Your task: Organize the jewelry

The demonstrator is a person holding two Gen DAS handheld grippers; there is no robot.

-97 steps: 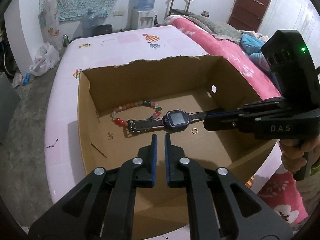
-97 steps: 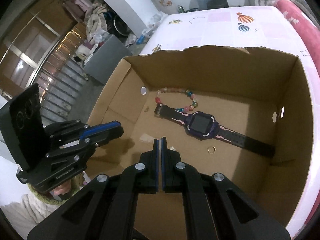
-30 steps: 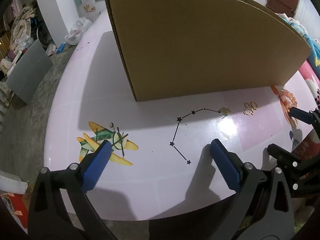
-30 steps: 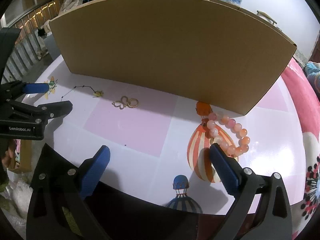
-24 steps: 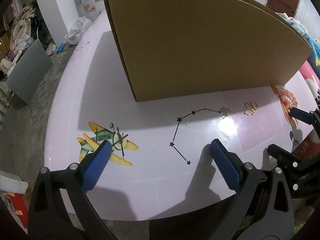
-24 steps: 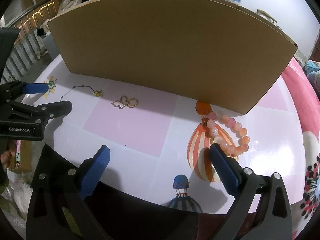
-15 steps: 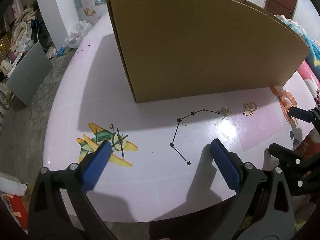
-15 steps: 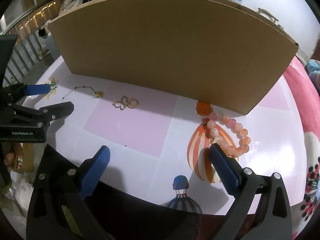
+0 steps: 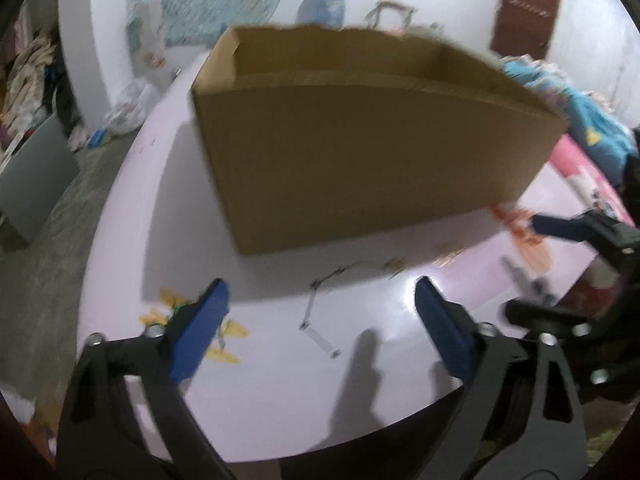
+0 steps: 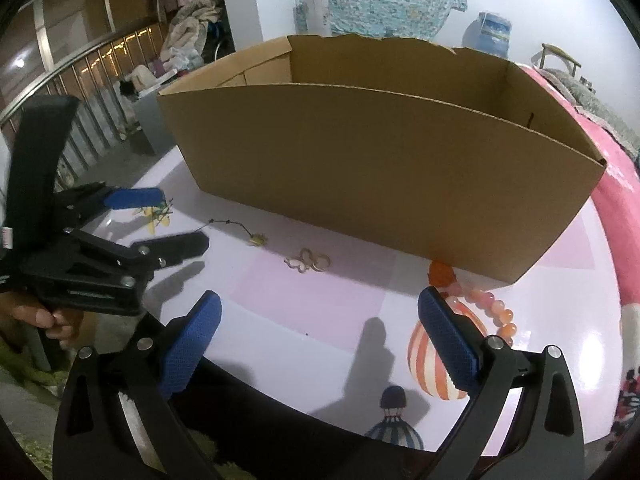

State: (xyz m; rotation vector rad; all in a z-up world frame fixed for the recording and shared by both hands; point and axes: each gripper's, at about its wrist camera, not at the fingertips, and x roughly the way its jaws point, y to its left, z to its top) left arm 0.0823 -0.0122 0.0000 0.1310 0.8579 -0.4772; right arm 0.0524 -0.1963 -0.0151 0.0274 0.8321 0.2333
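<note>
We read no writing anywhere. Our left tongs (image 9: 320, 320) stand wide over the glossy desk (image 10: 328, 312), their ribbed blue pads having just been closing on nothing. Our right tongs (image 10: 320, 340) gape wide, empty. Ahead of both stands a corrugated cardboard box (image 10: 380, 168). Beside the right tongs' right pad lies a round-beaded bracelet (image 10: 492, 308); ahead-left, a gold butterfly charm (image 10: 307, 261).

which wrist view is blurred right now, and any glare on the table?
Left wrist view: motion-smeared, cardboard box edges and table prints soft, bright glare patch beside the left gripper. Right wrist view: sharp, beaded bracelet crisp, only mild sheen at the table's right edge.
</note>
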